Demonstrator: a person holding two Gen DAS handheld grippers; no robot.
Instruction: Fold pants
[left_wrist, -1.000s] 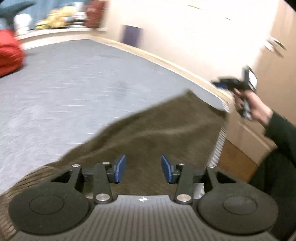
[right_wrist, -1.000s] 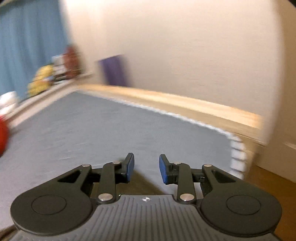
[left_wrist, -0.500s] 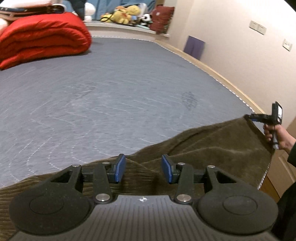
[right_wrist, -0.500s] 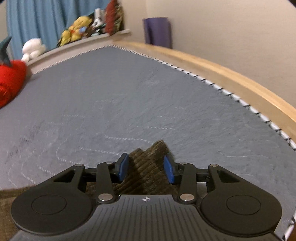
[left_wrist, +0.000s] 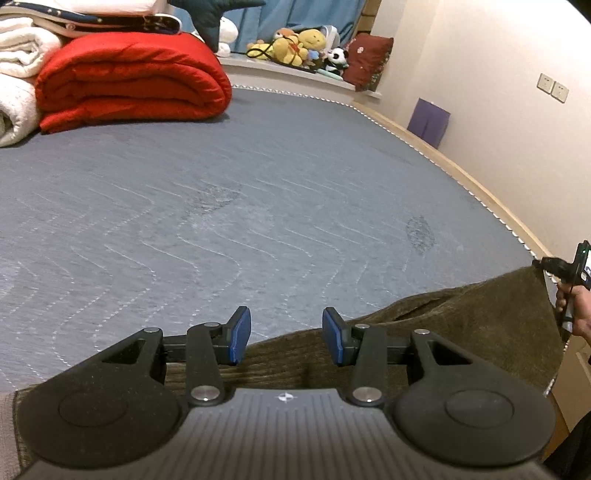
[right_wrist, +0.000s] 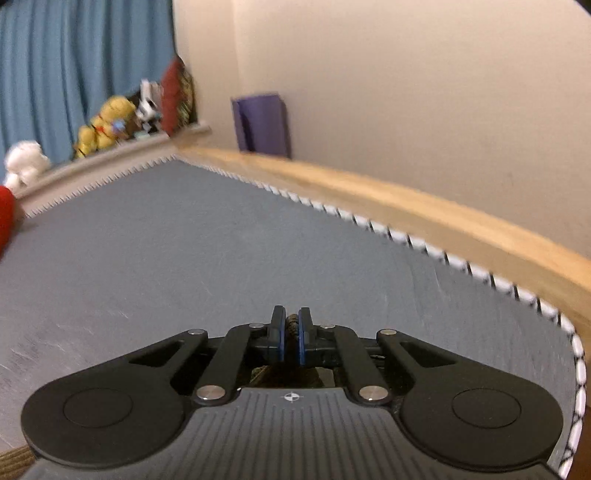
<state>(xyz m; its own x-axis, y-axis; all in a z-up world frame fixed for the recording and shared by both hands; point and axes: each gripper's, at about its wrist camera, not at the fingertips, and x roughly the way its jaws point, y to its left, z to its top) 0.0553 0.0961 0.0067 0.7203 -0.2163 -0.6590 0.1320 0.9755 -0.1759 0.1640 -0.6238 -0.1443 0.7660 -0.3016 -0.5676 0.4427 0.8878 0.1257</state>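
Note:
Brown corduroy pants (left_wrist: 480, 325) lie spread along the near edge of the grey mattress (left_wrist: 258, 203). My left gripper (left_wrist: 286, 339) hovers over their near edge, jaws well apart, blue pads pressing on nothing. In the left wrist view my right gripper (left_wrist: 537, 263) sits at the far right, held by a hand (left_wrist: 576, 314), and pinches the pants' raised far corner. The right wrist view shows the right gripper (right_wrist: 291, 332) shut, with a tuft of the brown pants (right_wrist: 293, 322) squeezed between its pads.
A rolled red quilt (left_wrist: 129, 77) and white blankets (left_wrist: 18, 74) lie at the far left of the mattress. Stuffed toys (left_wrist: 295, 44) line the far ledge. A wooden bed frame (right_wrist: 443, 221) runs along the right edge, with a purple panel (left_wrist: 428, 122) against the wall.
The right gripper's jaws stood apart over the pants' corner and have closed on it. The left wrist view has swung across the bed, and the pants now sit lower and flatter.

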